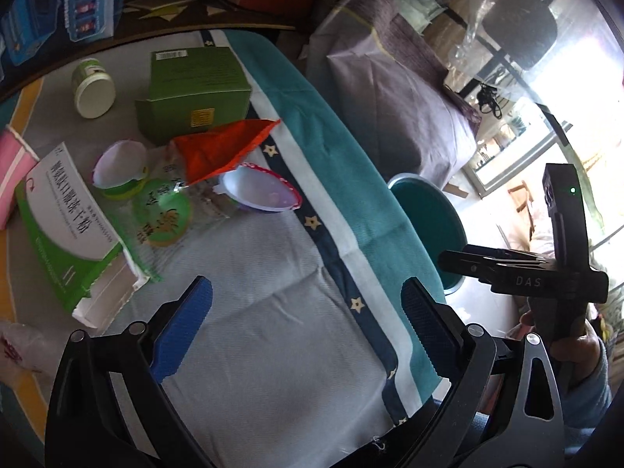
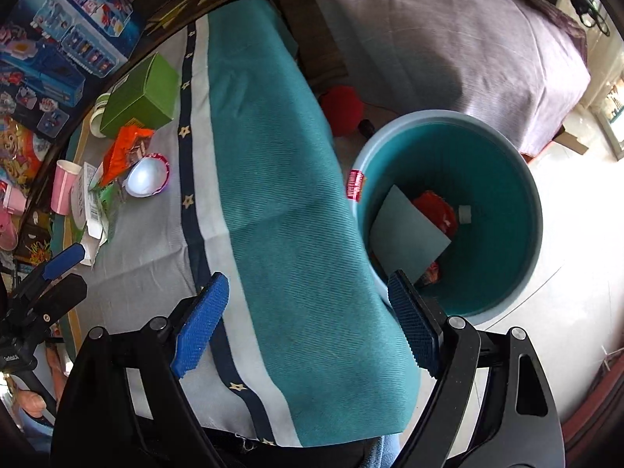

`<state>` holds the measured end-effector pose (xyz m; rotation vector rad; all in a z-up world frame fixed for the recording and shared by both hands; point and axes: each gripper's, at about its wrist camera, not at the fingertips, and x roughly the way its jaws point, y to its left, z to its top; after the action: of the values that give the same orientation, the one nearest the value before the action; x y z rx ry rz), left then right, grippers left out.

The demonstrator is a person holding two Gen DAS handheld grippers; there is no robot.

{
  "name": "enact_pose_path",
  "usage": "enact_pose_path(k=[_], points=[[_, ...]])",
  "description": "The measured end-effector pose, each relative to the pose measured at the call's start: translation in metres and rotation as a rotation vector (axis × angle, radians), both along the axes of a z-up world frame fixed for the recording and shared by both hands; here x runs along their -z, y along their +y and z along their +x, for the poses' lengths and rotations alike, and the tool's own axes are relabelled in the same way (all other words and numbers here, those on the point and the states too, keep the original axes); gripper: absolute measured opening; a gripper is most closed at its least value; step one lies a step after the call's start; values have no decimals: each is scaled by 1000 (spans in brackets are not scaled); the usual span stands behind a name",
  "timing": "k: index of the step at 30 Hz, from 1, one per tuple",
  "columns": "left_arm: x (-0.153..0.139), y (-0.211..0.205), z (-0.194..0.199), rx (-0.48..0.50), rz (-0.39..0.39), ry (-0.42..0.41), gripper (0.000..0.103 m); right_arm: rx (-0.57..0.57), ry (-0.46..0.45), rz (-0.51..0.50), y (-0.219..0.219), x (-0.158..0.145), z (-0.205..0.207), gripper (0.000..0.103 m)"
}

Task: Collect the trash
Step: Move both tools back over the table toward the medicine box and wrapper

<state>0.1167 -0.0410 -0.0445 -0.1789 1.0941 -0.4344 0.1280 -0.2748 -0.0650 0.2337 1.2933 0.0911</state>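
Trash lies on the cloth-covered table (image 1: 273,331): an orange wrapper (image 1: 222,146), a white oval cup (image 1: 259,191), a small purple-rimmed cup (image 1: 119,163), a round green lid (image 1: 163,214), a green-white medicine box (image 1: 70,230), a green box (image 1: 195,93) and a white jar (image 1: 93,87). My left gripper (image 1: 308,323) is open and empty, above bare cloth near these. My right gripper (image 2: 308,323) is open and empty over the table's edge, next to the teal bin (image 2: 518,179), which holds a grey card (image 2: 405,230) and red wrappers (image 2: 436,210).
A pink paper cup (image 2: 62,187) stands at the table's left side. A bed with a lilac cover (image 2: 468,46) is behind the bin. A red round object (image 2: 343,109) lies on the floor. Toy boxes (image 2: 66,50) stand behind the table.
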Motion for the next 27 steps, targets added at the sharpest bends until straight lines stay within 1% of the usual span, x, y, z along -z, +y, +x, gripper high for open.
enact_pose_path(k=[3,9,11,15,18,21,25,27], points=[[-1,32,-1,-72,5,-1,97,-42,2,-8,25,-2,6,80],[0,83,0,-198,56,-1,97,-121,10,-21,72,-3,20,80],[2,98,3,-241,76,10,97,-141,12,-23,85,-4,24,80],[10,125,17,-328,90,47,97,-171,15,-24,106,-3,32,80],[14,137,31,-362,94,70,97,-183,23,-21,115,1,37,80],[16,137,45,-377,92,83,97,-190,38,-19,120,6,42,80],[19,131,66,-394,118,87,97,-185,55,-19,120,12,50,80],[24,128,74,-407,150,97,97,-180,60,-12,119,14,54,80]])
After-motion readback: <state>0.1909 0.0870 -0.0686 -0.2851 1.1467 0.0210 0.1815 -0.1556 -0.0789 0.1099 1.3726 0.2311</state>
